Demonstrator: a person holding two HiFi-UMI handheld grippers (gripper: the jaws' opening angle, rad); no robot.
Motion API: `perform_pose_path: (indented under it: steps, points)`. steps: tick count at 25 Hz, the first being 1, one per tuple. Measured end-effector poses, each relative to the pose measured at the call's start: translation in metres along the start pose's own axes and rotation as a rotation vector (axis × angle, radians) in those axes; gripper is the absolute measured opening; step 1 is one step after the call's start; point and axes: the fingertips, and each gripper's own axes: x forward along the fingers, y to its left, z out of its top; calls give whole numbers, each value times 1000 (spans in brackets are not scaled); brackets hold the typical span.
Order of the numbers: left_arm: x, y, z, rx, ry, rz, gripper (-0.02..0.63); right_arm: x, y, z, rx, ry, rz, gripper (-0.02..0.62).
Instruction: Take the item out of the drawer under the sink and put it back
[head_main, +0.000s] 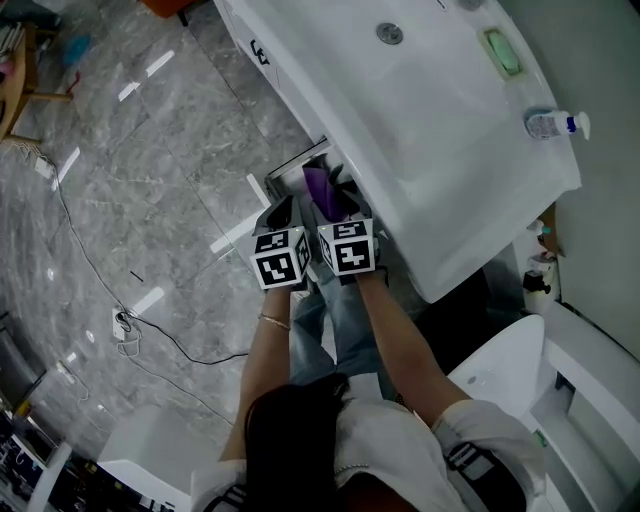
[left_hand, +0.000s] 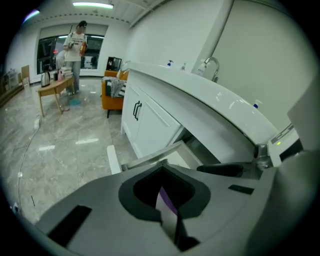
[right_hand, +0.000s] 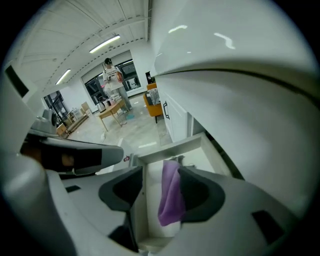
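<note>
A purple cloth (head_main: 322, 190) hangs over the open white drawer (head_main: 290, 165) under the sink (head_main: 420, 120). In the right gripper view the cloth (right_hand: 171, 192) lies against the right-hand pad of my right gripper (right_hand: 161, 172). Its jaws stand wide apart, and the drawer (right_hand: 170, 150) shows white in the gap beside the cloth. My left gripper (head_main: 283, 215) hovers just left of it at the drawer's edge. In its own view the left gripper (left_hand: 162, 172) has its jaws together, and a sliver of the cloth (left_hand: 166, 200) shows through the narrow slit.
The sink counter overhangs the drawer on the right, with a soap bottle (head_main: 555, 124) and a green dish (head_main: 503, 52) on it. White cabinet doors (left_hand: 145, 120) stand beyond the drawer. A toilet (head_main: 500, 370) is at lower right, and a cable (head_main: 150, 320) lies on the marble floor.
</note>
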Motion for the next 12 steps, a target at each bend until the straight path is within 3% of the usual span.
perform_pose_path:
  steps: [12]
  points:
    - [26, 2, -13, 30, 68, 11, 3, 40, -14, -19, 16, 74, 6, 232]
